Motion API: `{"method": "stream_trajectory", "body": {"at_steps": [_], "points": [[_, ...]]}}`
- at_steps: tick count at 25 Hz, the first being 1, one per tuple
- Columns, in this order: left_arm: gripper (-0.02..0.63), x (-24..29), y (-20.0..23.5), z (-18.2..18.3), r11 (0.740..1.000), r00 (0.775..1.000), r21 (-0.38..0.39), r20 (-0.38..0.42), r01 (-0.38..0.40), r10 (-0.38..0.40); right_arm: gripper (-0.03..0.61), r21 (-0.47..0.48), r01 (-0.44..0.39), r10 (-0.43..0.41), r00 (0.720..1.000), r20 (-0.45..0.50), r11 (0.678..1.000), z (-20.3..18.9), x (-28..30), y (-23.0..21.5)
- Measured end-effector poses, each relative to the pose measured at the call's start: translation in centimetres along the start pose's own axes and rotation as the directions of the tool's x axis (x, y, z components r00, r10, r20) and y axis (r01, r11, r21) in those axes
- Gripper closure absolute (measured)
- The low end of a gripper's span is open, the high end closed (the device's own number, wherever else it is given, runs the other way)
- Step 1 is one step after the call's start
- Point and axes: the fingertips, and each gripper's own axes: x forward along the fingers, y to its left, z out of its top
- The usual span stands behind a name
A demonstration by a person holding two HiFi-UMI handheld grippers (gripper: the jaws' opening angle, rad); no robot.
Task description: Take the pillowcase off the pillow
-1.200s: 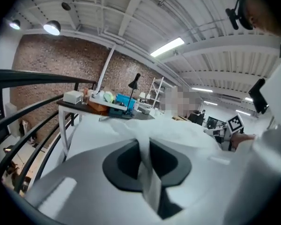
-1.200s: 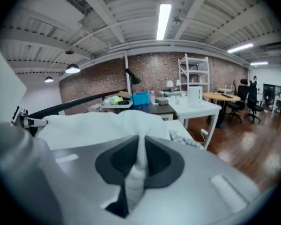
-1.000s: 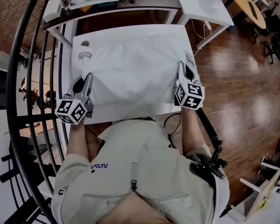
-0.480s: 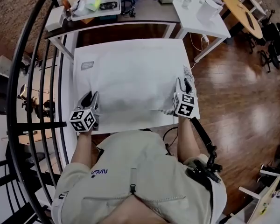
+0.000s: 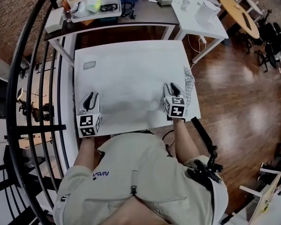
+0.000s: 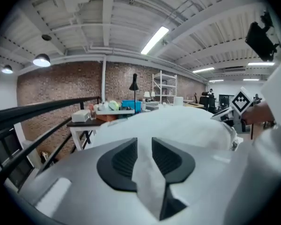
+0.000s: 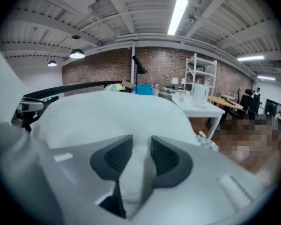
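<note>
A white pillow in its pillowcase (image 5: 131, 81) lies flat and covers most of the white table (image 5: 131, 125). My left gripper (image 5: 89, 99) sits at the pillow's near left corner, my right gripper (image 5: 171, 88) at its near right corner. In the left gripper view a ridge of white pillowcase cloth (image 6: 178, 125) stands between the dark pads of the left gripper (image 6: 144, 149), whose jaws are closing. The right gripper view shows the same: the right gripper (image 7: 141, 156) is closing its jaws on a fold of the pillowcase (image 7: 112, 114). A patterned cloth edge (image 5: 189, 86) shows beside the right gripper.
A black curved railing (image 5: 37, 78) runs along the left. Behind the table stand a dark desk with a cluttered tray (image 5: 91, 6), a white side table (image 5: 196, 13) and a round wooden table (image 5: 243, 13). The person's torso is against the near edge.
The pillow has dropped flat onto the table. Both grippers let go of their corners, drew back toward the near edge, and the right one shifted inward.
</note>
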Motion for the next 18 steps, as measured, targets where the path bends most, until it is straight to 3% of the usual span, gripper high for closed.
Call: {"method": "stream_trajectory", "body": {"at_steps": [2, 5, 8, 13, 18], "points": [[0.515, -2.1, 0.0, 2.4, 1.0, 0.996, -0.003, 0.081, -0.031, 0.031, 0.483, 0.023, 0.034, -0.035, 0.998, 0.051, 0.999, 1.5, -2.2, 0.0], [0.554, -3.8, -1.3, 3.7, 1.0, 0.992, -0.019, 0.125, -0.02, 0.022, 0.569, 0.036, 0.056, -0.06, 0.991, 0.118, 0.998, 2.8, -5.3, 1.5], [0.607, -4.5, -3.3, 3.4, 0.999, 0.991, -0.018, 0.132, 0.03, -0.027, 0.574, 0.033, 0.048, -0.052, 0.986, 0.16, 0.998, 3.4, -7.5, 4.1], [0.609, -5.4, -6.4, 1.9, 0.99, 0.984, 0.035, 0.114, 0.135, -0.138, 0.575, 0.032, 0.064, -0.07, 0.967, 0.245, 0.997, 4.3, -11.4, 7.0], [0.609, -6.2, -7.8, 4.5, 0.988, 0.976, 0.095, 0.169, 0.12, -0.135, 0.575, 0.055, 0.034, -0.048, 0.961, 0.271, 0.998, 3.8, -13.3, 6.6]]}}
